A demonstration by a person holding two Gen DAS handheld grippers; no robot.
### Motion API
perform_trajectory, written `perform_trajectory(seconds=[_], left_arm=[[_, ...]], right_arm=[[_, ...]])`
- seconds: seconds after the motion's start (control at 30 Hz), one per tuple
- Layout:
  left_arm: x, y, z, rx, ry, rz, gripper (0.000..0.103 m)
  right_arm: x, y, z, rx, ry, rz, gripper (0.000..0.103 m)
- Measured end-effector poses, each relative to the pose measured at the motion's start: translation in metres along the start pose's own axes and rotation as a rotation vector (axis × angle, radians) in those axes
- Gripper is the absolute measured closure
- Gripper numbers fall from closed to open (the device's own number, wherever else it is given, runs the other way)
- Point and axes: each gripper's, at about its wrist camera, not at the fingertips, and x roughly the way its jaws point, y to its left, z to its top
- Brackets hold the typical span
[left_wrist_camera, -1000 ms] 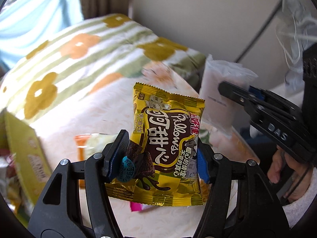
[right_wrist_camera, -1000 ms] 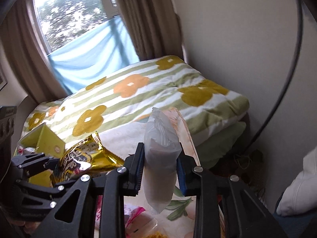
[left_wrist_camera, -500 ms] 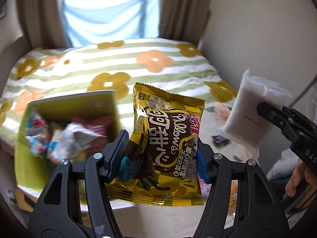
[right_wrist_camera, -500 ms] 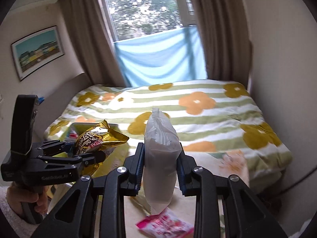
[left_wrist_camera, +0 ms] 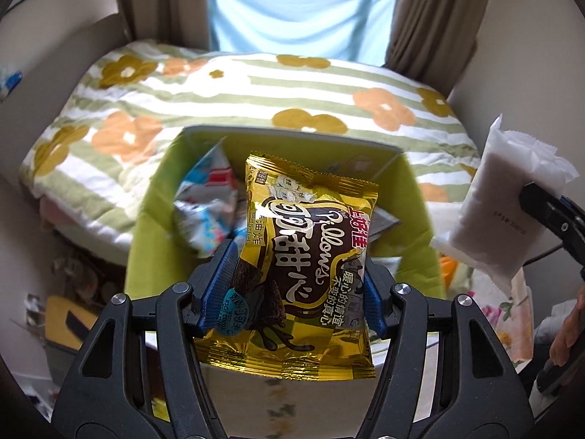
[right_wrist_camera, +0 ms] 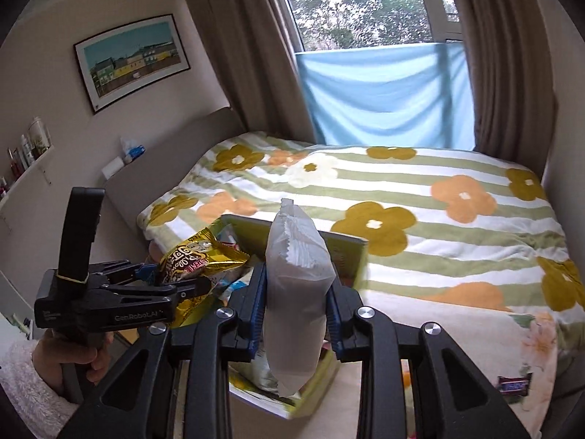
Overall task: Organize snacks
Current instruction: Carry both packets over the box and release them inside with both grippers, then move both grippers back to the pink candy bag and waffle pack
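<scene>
My left gripper [left_wrist_camera: 292, 289] is shut on a yellow and brown snack packet [left_wrist_camera: 310, 256] and holds it upright above a green open box [left_wrist_camera: 153, 219]. The box holds several other snack packets [left_wrist_camera: 206, 216]. My right gripper [right_wrist_camera: 294, 311] is shut on a white frosted pouch [right_wrist_camera: 296, 289], also held over the green box [right_wrist_camera: 347, 252]. The white pouch shows at the right of the left wrist view [left_wrist_camera: 501, 205]. The left gripper with its yellow packet [right_wrist_camera: 197, 256] shows at the left of the right wrist view.
A bed with a green striped flower quilt [right_wrist_camera: 420, 197] lies behind the box. A cream floral cloth [right_wrist_camera: 475, 347] covers the surface under the box, with a small dark candy bar [right_wrist_camera: 513, 382] on it at the right. Clutter lies on the floor at the left [left_wrist_camera: 73, 292].
Both grippers have swung left with their packets, from over the cloth to above the green box. The box has come to the middle of both views.
</scene>
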Motion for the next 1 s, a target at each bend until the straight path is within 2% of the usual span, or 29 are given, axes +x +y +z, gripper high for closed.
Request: perform_trajectory(seconds=[0.17, 0.27, 0.33, 0.37, 0.4, 0.57, 0.8, 1.0], left_arm=[[0.016, 0.033, -0.018, -0.009, 0.056, -0.010, 0.044], [0.022, 0.037, -0.024, -0.002, 0.074, -0.030, 0.044], [0.024, 0.037, -0.027, 0.022, 0.064, -0.041, 0.029], [0.024, 0.035, -0.027, 0.035, 0.057, -0.036, 0.008], [0.023, 0.033, -0.028, 0.050, 0.045, -0.025, 0.000], [0.018, 0.027, -0.029, 0.097, 0.043, -0.029, 0.000], [0.011, 0.034, -0.030, 0.047, 0.034, -0.034, 0.000], [0.004, 0.030, -0.030, 0.055, 0.021, -0.034, 0.000]], right_arm=[[0.021, 0.017, -0.006, 0.035, 0.040, -0.006, 0.076], [0.027, 0.019, -0.010, 0.068, 0.053, -0.033, 0.076], [0.026, 0.017, -0.014, 0.092, 0.060, -0.054, 0.076], [0.025, 0.016, -0.016, 0.103, 0.064, -0.065, 0.076], [0.023, 0.015, -0.018, 0.113, 0.067, -0.076, 0.076], [0.018, 0.016, -0.022, 0.130, 0.095, -0.113, 0.076], [0.022, 0.014, -0.019, 0.113, 0.122, -0.113, 0.076], [0.035, 0.014, -0.016, 0.116, 0.150, -0.133, 0.073]])
